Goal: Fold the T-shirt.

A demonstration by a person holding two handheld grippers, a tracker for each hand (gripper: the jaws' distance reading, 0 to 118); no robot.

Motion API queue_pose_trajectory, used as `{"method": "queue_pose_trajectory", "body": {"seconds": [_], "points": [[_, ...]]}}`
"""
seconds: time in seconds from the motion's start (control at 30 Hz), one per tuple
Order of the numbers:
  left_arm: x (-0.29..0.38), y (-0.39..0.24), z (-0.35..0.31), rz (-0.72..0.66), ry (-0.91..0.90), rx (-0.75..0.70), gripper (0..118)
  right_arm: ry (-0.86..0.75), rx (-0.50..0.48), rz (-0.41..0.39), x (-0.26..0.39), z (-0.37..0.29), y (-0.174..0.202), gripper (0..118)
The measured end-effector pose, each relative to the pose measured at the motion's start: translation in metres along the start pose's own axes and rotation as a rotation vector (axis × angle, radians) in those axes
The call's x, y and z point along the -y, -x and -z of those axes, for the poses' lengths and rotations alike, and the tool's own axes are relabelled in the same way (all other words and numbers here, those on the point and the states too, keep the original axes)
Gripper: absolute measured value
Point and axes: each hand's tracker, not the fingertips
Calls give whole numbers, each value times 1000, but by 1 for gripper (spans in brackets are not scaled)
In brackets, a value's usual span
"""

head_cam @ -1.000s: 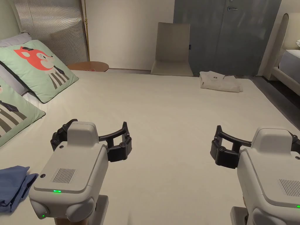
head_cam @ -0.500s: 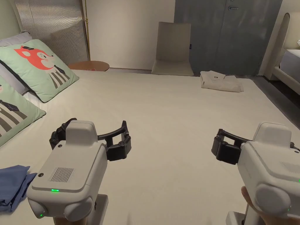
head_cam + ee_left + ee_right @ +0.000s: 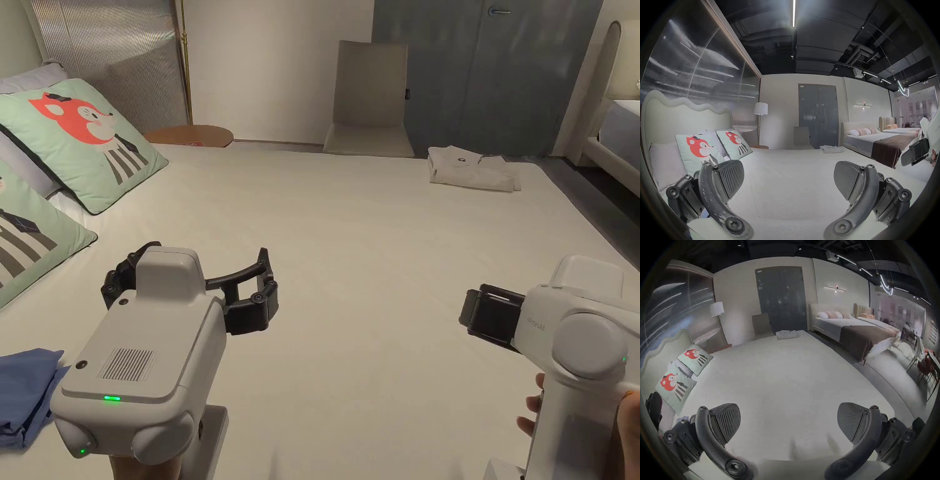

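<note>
A folded beige T-shirt (image 3: 472,169) lies at the far right corner of the cream bed (image 3: 350,250); it is also in the left gripper view (image 3: 831,149) and the right gripper view (image 3: 786,335). A crumpled blue garment (image 3: 25,394) lies at the near left edge. My left gripper (image 3: 197,275) hovers over the near left of the bed, open (image 3: 788,177), with nothing between its jaws. My right gripper (image 3: 490,315) is held at the near right, rolled onto its side, open (image 3: 788,417) and empty. Both are far from the beige T-shirt.
Two green fox-print pillows (image 3: 81,144) lean at the left by the headboard. A beige chair (image 3: 369,100) and a round wooden table (image 3: 190,134) stand beyond the far edge. A second bed (image 3: 875,142) stands to the right across a dark floor gap.
My right gripper has rolled onto its side and the hand holding it has come into view. The left gripper has barely shifted.
</note>
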Motion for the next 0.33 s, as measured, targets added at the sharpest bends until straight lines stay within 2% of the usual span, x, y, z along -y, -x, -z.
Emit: {"method": "queue_pose_trajectory", "body": {"seconds": [0.33], "points": [[-1,0,0,1,-2,2,110,-39,-15,-51,6,-2,8,118]]}}
